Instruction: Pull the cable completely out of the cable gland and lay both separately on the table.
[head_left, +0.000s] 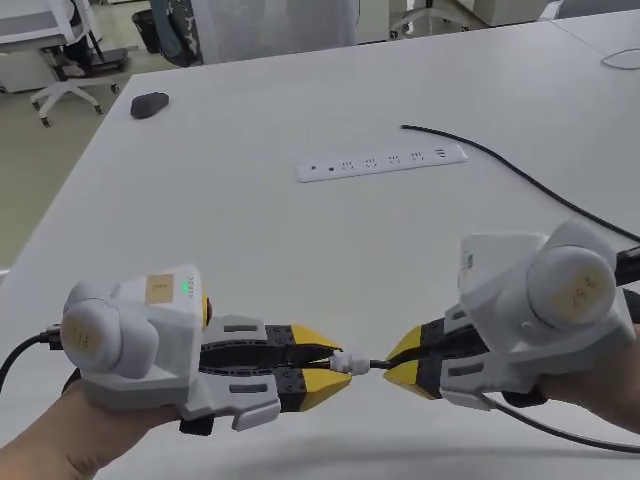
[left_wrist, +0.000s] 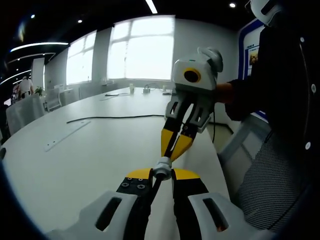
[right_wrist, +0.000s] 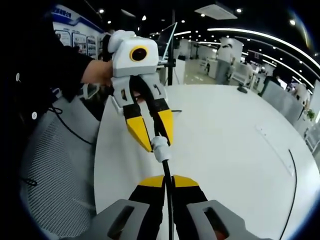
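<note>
Left gripper (head_left: 338, 366) pinches the cable gland (head_left: 351, 362); right gripper (head_left: 393, 366) grips the cable (head_left: 376, 365).

White table (head_left: 250, 260), plain top. Carries white power strip (head_left: 382, 162) lying flat near centre; black cable (head_left: 520, 178) running from just beyond strip's right end toward right edge; small dark object (head_left: 149, 104) near far left edge, well apart.

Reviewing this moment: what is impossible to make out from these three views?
1. How much cable sits inside the cable gland: every view, hidden by the gland's body and the left gripper clamping it.
2. The cable's other end: right gripper view, it passes between the jaws of the right gripper and the bottom edge cuts it off.
3. What the dark object far across the table is: head view, too small.
</note>
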